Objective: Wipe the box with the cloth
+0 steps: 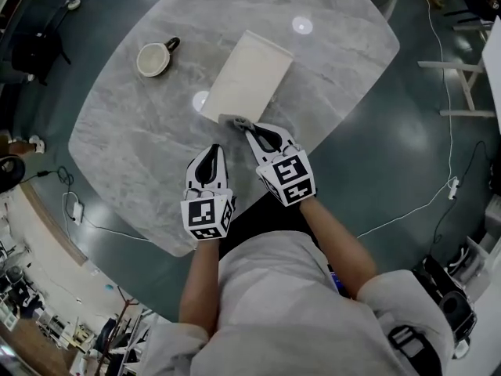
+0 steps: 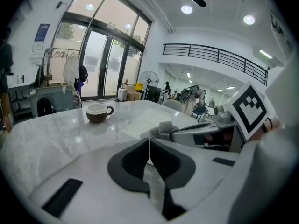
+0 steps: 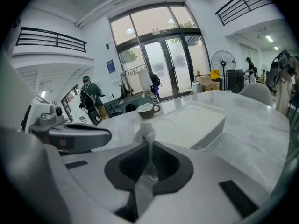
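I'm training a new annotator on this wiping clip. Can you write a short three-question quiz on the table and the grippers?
1. True or false: the left gripper holds the cloth.
2. Which sits nearer the right gripper: A, the cup, or B, the box?
3. Fill in: the right gripper's jaws are shut on the ___.
Key: 1 false, it is shut and empty; 2 B; 3 cloth.
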